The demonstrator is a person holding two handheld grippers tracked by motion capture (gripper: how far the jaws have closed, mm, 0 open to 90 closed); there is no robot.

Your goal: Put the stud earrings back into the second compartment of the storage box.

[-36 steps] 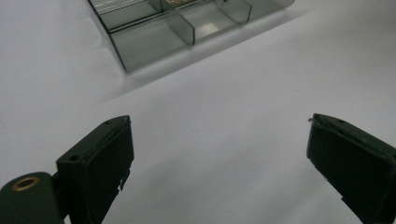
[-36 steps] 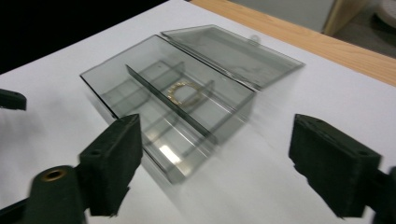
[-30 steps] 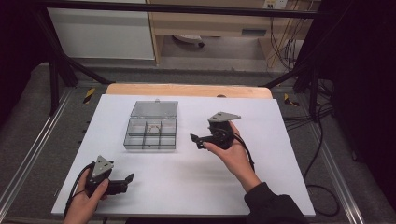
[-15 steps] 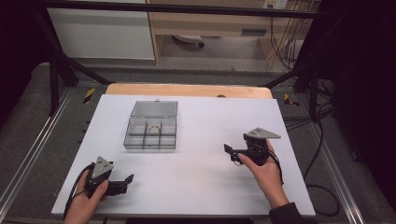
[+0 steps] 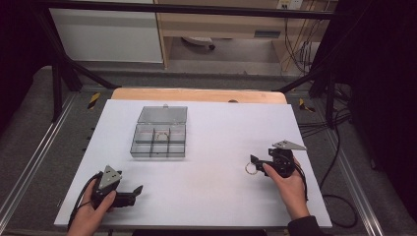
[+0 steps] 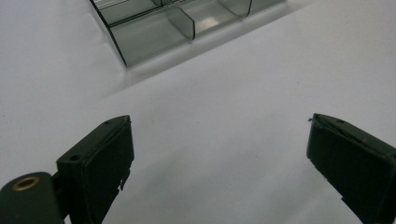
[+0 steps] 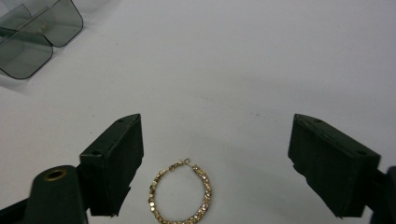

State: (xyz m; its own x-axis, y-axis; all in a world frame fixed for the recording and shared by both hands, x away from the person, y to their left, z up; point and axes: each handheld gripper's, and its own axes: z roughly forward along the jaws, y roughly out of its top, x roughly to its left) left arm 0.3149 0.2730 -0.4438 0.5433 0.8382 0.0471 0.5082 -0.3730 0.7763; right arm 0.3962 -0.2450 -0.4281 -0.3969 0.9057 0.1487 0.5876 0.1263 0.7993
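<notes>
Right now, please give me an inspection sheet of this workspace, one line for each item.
Surface: white table top, clean, on a wooden board.
Job's things: gold bracelet lies flat on the table, closed in a loop; clear compartment box stands open, lid back, something small in a middle cell.
Clutter: nothing seen.
Grippers: left tongs open, low near the front edge, holding nothing; right tongs open, jaws to either side of the bracelet, not touching it.
Cables: black cable trails from the right tongs; more cables hang at the far right.
Surroundings: metal frame, grey floor, white cabinet behind.
</notes>
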